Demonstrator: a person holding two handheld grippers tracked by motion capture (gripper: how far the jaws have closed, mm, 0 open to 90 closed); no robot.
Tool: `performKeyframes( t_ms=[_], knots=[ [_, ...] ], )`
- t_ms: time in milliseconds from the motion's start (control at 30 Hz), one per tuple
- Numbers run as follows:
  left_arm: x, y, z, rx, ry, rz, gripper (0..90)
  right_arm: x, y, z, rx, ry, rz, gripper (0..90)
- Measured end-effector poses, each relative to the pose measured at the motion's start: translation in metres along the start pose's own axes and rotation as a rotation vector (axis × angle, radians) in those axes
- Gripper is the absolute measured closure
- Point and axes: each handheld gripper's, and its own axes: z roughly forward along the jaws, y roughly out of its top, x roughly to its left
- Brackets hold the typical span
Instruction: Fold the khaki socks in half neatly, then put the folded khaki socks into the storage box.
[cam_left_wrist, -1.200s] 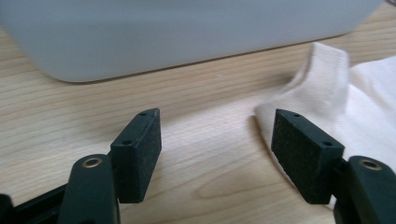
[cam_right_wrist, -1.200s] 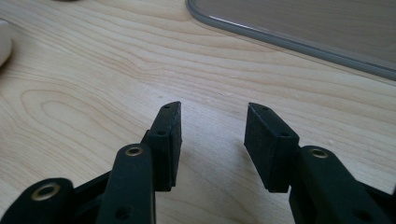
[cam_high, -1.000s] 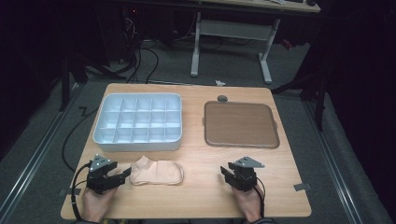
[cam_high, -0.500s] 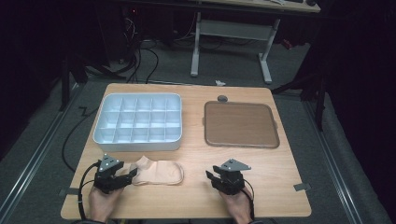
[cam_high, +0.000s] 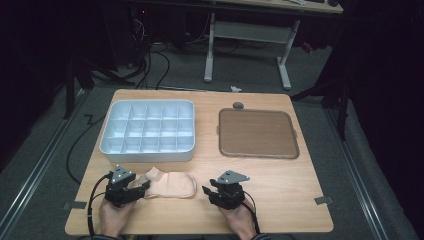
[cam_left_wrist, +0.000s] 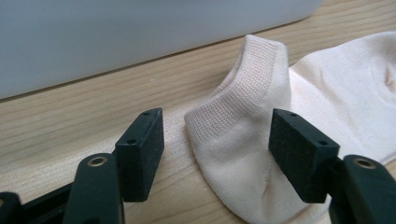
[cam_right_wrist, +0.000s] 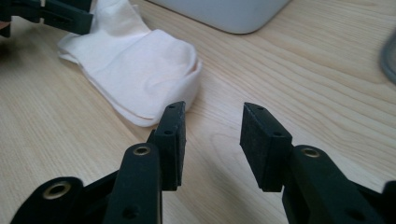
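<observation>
— Two grippers: what are they doing?
— Left gripper (cam_left_wrist: 215, 154) is straddling the sock's (cam_high: 170, 184) cuff, jaws apart, not pinching. Right gripper (cam_right_wrist: 212, 140) is gaping empty beside its toe on the tabletop (cam_high: 280, 180).

Both tongs are chunky black plastic. The left tongs (cam_high: 131, 188) and right tongs (cam_high: 214, 192) each carry a grey 3-cornered plate on top, with a black cable looping back past the hand. Up close, each one has 2 flat rectangular black pads (cam_left_wrist: 142, 144) with a matte, slightly grainy face and 2 tiny holes along the top edge. The arms behind the pads are glossier, rounded, each with a brass-coloured ring (cam_right_wrist: 141, 150) at the pivot. Bare hands, no gloves.
</observation>
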Motion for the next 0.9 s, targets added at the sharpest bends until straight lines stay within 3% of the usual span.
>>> performKeyframes(
  t_ms=[200,500,633,900],
  knots=[
    [-0.001,-0.001,0.003,0.008,0.010,0.015,36.5,0.010,0.008,0.015,0.008,0.020,-0.016,56.9],
    [-0.007,-0.001,0.004,0.022,0.034,0.038,37.1,0.012,0.013,0.032,0.037,0.007,-0.020,54.4],
    [-0.008,0.003,0.004,0.051,0.034,0.044,38.1,0.011,0.014,0.037,0.043,-0.015,-0.006,58.6],
    [-0.010,0.003,0.004,0.046,0.016,0.055,48.0,0.008,0.013,0.043,0.072,-0.022,0.009,62.6]
  ],
)
